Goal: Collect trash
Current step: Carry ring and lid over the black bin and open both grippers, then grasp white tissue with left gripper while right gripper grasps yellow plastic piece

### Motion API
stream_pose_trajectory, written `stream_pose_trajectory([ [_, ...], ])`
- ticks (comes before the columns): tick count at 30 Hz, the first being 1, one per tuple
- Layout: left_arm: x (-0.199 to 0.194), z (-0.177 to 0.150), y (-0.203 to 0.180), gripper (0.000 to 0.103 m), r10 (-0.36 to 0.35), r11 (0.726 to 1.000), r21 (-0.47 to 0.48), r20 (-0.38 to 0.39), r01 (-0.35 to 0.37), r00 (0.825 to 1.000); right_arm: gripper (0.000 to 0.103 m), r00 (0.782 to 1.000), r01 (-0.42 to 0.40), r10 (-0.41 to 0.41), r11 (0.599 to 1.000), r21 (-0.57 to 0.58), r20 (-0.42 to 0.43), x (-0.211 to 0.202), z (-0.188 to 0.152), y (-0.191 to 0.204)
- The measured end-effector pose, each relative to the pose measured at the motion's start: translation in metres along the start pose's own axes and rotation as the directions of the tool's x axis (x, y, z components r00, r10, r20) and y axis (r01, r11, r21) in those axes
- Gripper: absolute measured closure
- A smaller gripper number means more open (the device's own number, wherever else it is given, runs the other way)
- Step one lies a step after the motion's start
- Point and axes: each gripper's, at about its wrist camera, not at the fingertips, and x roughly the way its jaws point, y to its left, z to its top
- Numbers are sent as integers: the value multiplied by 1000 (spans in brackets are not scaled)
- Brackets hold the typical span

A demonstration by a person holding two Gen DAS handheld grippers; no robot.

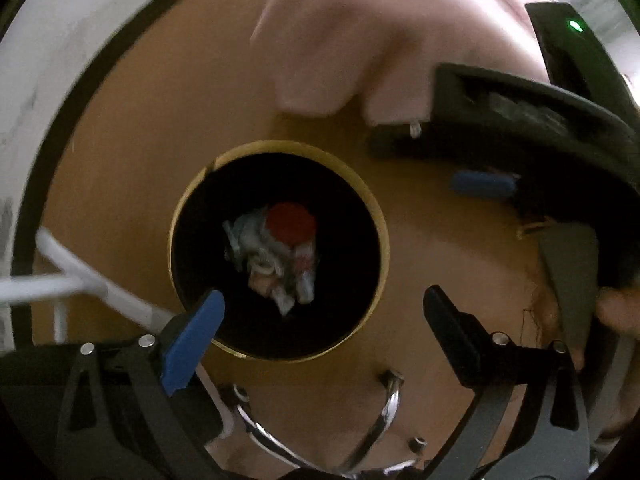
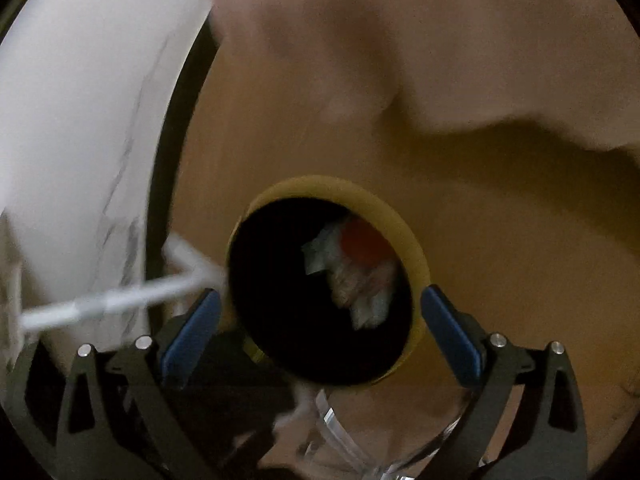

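The trash [image 1: 276, 256] lies at the bottom of a dark round hole [image 1: 276, 248] cut into a tan wooden top [image 1: 132, 120]: a crumpled pale wad of paper or wrapper with a red round piece [image 1: 290, 222] on it at about 1 o'clock of the heap. A thin brass-coloured rim [image 1: 288, 145] rings the hole. In the right wrist view the same heap [image 2: 352, 268] shows slightly blurred inside the hole, toward its 2 o'clock side. The left gripper [image 1: 320, 304] hangs over the hole with its jaws spread wide and nothing between them; its blue-padded finger [image 1: 192, 344] overlaps the rim at 7 o'clock, and the other finger stands over the wood at 4 o'clock. The right gripper [image 2: 320, 328] is likewise spread wide and empty, its two blue pads flanking the hole at about 8 and 4 o'clock. In the left wrist view it appears at 2 o'clock of the hole, with a person's hand [image 1: 360, 40] above it. A white cable [image 1: 84, 280] runs across the top at 8 o'clock of the hole, and a pale marbled surface [image 2: 80, 120] lies beyond the top's dark edge.
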Motion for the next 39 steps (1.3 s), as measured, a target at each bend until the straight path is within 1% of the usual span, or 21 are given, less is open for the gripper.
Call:
stream_pose_trajectory([
  [3,-68,8,-36,6,-20,994,113,159,2,987,6,958,68,-84,995,67,276,-72,2,-3],
  [5,-130,5,-52,6,-32,986,165,294,-18,955,6,892,92,-106,994,54,439,-121,-3,9],
  [8,-229,-15,-48,6,-5,985,151,493,-80,870,6,803,98,-77,995,-4,591,-178,-15,36],
  [10,-286,-36,-22,6,55,988,81,602,-129,797,6,767,73,-7,994,-77,641,-206,-26,63],
  [12,-339,-67,21,6,171,981,-53,679,-184,714,6,742,49,76,985,-167,666,-228,-36,96],
  [13,-357,-82,41,6,231,971,-122,691,-205,685,6,733,34,132,973,-229,668,-238,-42,118],
  [16,-404,-142,118,6,481,875,-397,637,-278,603,6,719,13,266,918,-395,642,-255,-61,188],
  [19,-436,-212,194,6,707,680,-652,461,-335,537,6,720,18,359,846,-533,594,-255,-92,270],
  [20,-444,-238,220,6,769,591,-724,372,-356,520,6,725,28,385,812,-583,571,-253,-105,299],
  [21,-451,-262,243,6,802,522,-775,304,-357,514,6,732,36,404,781,-623,549,-251,-117,323],
  [22,-457,-281,263,6,816,476,-810,261,-343,515,6,745,36,427,742,-670,513,-247,-132,351],
  [23,-462,-302,285,6,820,427,-848,217,-313,529,6,758,15,455,703,-711,466,-242,-147,376],
  [24,-467,-321,306,6,814,391,-878,191,-275,548,6,764,-11,479,679,-734,432,-239,-157,391],
  [26,-471,-339,334,6,802,366,-900,177,-237,570,6,780,-77,525,619,-782,339,-232,-183,431],
  [28,-469,-345,354,6,794,366,-900,168,-238,585,6,795,-111,542,572,-812,273,-228,-204,460],
  [32,-459,-333,387,10,755,403,-884,176,-235,632,6,803,-151,563,511,-846,197,-220,-233,504],
  [33,-455,-328,394,16,751,410,-877,170,-249,638,6,807,-157,561,505,-849,185,-216,-239,511],
  [34,-450,-329,396,35,744,417,-873,168,-253,647,6,815,-166,555,496,-852,164,-212,-244,522],
  [35,-446,-330,405,58,721,434,-869,177,-238,670,6,820,-170,552,489,-855,152,-210,-247,525],
  [36,-446,-336,410,63,687,456,-868,203,-197,698,6,826,-174,546,481,-859,139,-207,-250,533],
  [39,-452,-350,404,66,676,478,-864,247,-157,695,6,849,-178,521,431,-885,83,-202,-271,554],
])
